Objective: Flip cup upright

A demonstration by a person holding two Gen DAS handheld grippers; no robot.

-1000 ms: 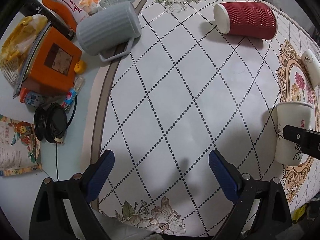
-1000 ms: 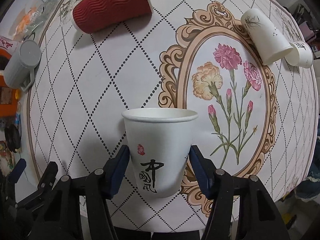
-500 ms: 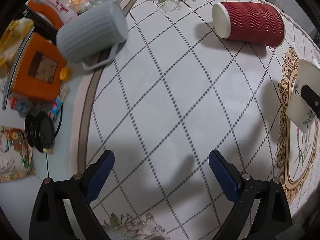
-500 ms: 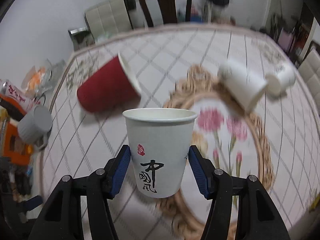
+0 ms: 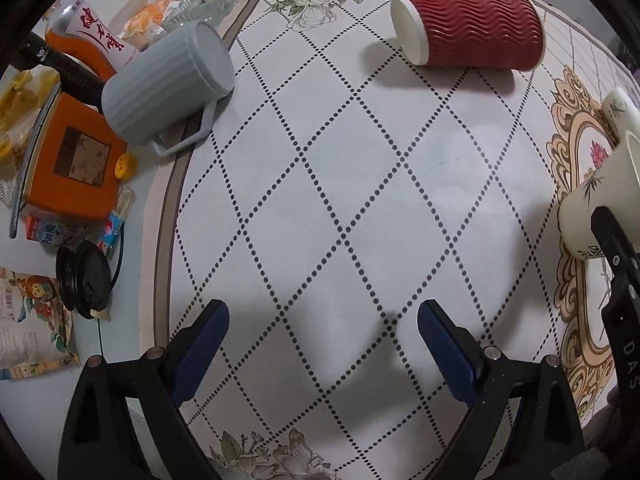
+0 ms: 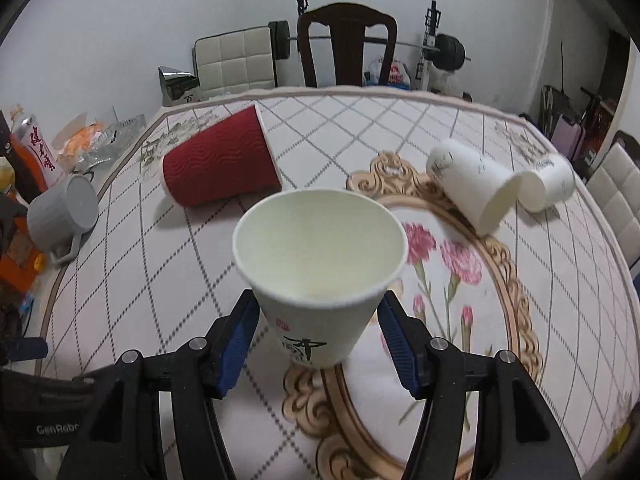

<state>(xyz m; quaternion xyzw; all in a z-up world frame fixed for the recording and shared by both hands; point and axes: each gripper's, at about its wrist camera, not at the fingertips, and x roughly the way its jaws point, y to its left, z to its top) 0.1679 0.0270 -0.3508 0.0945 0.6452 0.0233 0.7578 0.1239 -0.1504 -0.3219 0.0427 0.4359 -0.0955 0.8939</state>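
My right gripper [image 6: 320,334] is shut on a white paper cup [image 6: 320,272] with black characters, held above the table with its mouth turned up and tilted toward the camera. The same cup [image 5: 600,204] shows at the right edge of the left wrist view. My left gripper [image 5: 322,344] is open and empty above the dotted tablecloth. A red ribbed cup [image 6: 220,168] lies on its side, also in the left wrist view [image 5: 472,28]. Two white cups [image 6: 476,184] [image 6: 548,184] lie on their sides at the right.
A grey mug [image 5: 168,80] lies on its side at the cloth's left edge. An orange box [image 5: 76,160], a bottle [image 5: 88,36], snack packets and a black lid [image 5: 82,284] crowd the left. A wooden chair [image 6: 348,44] stands behind the table.
The right gripper has lifted the white cup off the table and tilted it, so its open mouth now faces the camera. The left gripper has stayed open and drifted slightly.
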